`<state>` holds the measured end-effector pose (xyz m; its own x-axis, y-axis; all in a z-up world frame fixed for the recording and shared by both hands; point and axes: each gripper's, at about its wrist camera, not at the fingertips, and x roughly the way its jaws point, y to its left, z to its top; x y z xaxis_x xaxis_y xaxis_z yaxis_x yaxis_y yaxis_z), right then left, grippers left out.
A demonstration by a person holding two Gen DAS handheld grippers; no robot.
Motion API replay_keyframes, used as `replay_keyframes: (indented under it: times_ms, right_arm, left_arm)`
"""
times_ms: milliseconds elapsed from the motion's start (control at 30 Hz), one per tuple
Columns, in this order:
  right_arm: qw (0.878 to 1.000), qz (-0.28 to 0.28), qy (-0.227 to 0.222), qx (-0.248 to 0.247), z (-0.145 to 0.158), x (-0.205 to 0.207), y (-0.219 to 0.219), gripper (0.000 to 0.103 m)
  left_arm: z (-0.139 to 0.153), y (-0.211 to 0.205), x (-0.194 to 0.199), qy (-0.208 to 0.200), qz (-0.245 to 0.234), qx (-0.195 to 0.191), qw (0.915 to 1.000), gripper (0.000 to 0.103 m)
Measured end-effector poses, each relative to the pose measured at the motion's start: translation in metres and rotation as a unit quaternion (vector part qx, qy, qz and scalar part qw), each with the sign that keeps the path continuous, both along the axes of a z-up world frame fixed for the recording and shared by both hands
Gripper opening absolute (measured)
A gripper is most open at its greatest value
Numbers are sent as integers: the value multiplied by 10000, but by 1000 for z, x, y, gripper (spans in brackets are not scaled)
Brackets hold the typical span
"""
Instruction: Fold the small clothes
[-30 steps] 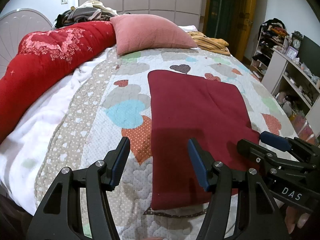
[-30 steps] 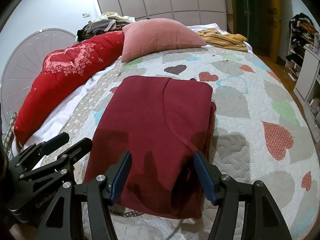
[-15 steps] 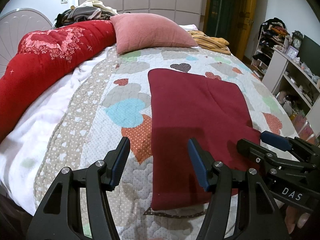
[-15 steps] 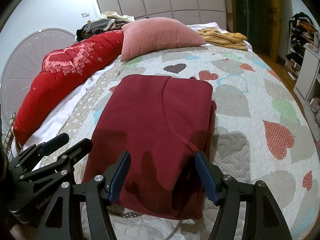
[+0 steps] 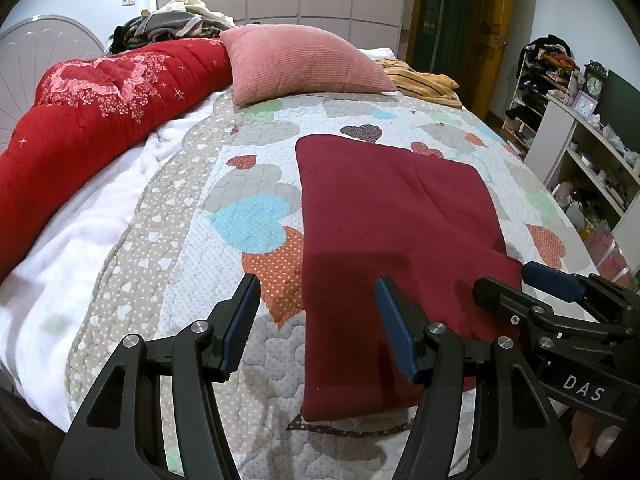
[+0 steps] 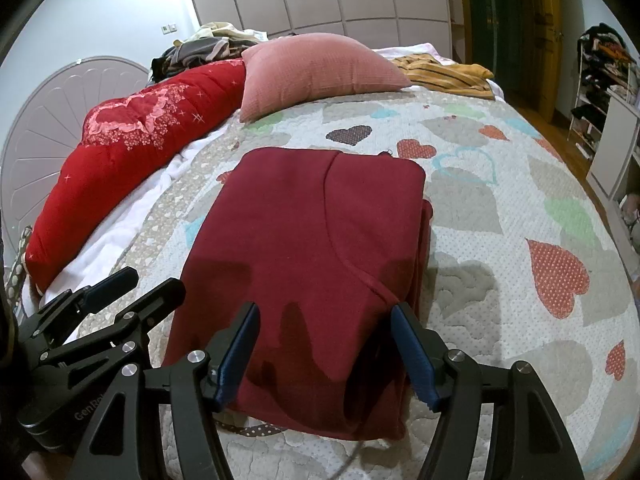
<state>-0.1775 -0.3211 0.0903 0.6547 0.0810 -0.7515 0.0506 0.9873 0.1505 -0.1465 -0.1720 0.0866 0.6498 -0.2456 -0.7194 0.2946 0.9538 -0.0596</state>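
The folded garment (image 6: 320,264) lies flat on the quilt (image 6: 500,240), bare quilt along every edge. Both claws, left claw (image 5: 316,320) and right claw (image 6: 324,348), hover apparently above its near edge, wide, gripping nothing.

Garment (image 5: 392,232): plain dark red, no print.
Quilt (image 5: 256,168): white with fine dots, scattered hearts in blue, orange-red, grey, green and dark brown; beige border with small white hearts.
Pillow (image 5: 296,64): dusty pink, fine ribbing.
Comforter (image 5: 100,108): bright red with pink and white floral print.
Left gripper (image 5: 316,312): black frame, blue pads.
Right gripper (image 6: 324,344): black frame, blue pads.
Striped cloth (image 6: 444,70): mustard yellow, dark stripes.
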Motion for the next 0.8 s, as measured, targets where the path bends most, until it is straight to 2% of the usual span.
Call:
replay_keyframes:
  times_ms: [567, 800]
  right_arm:
    - [10000, 1, -7, 13, 1, 1, 0, 67]
    - [10000, -79, -13, 51, -5, 4, -7, 67]
  left_arm:
    - [-2, 3, 0, -163, -75, -66, 9998, 60]
    - [0, 10, 8, -181, 50, -41, 9998, 60]
